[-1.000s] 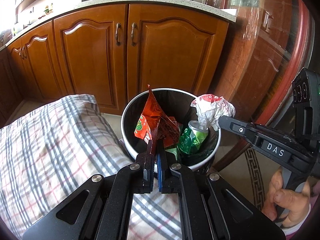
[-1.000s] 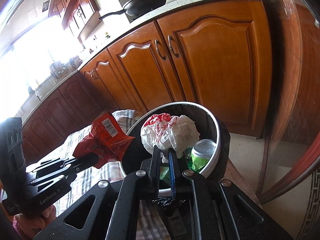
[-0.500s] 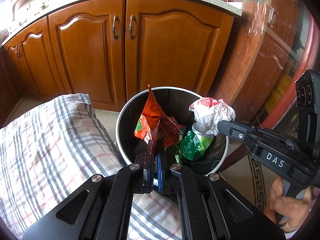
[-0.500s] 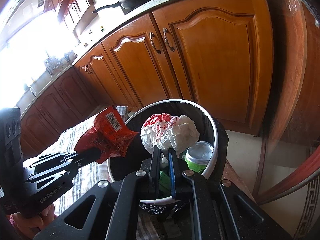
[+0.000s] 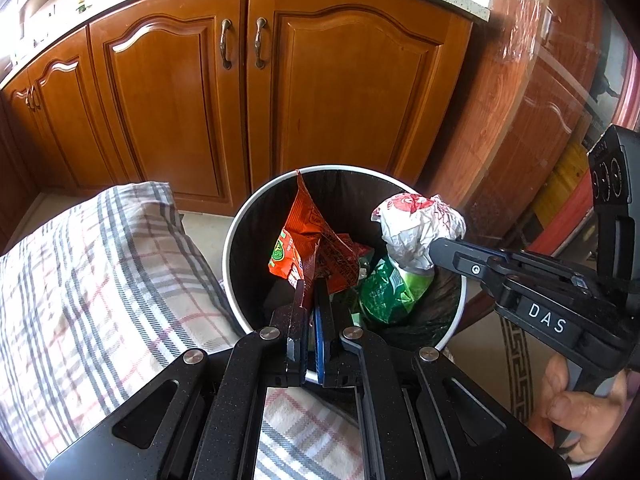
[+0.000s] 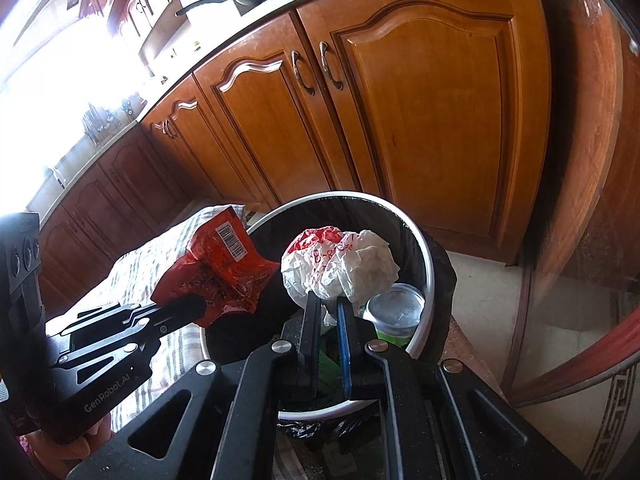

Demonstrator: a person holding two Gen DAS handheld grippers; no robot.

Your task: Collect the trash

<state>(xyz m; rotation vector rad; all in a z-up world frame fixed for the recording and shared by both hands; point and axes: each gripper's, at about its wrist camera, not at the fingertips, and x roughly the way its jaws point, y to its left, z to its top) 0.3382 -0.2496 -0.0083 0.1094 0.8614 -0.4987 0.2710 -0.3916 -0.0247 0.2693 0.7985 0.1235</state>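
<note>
Holding both pieces of trash over the bin [image 5: 236, 248], we see the left hand-held gripper [image 5: 311, 288] clamped on an orange snack wrapper [image 5: 308, 248] above the bin's left half, and the right hand-held gripper [image 6: 329, 304] pinching a crumpled white-and-red paper ball [image 6: 340, 264] above its right rim. A green bag [image 5: 380, 292] and a can's top [image 6: 396, 306] lie inside; deeper contents are too dark for us to make out. A plaid cushion [image 5: 100, 280] touches the bin's left side.

Both grippers matte black, speckled finish. Left gripper [image 5: 312, 300]: silver pivot screws behind the fingers, one blue pad. Right gripper [image 6: 329, 308]: same build; "DAS" marked on its side, "GenRobot.AI" on the left's.
</note>
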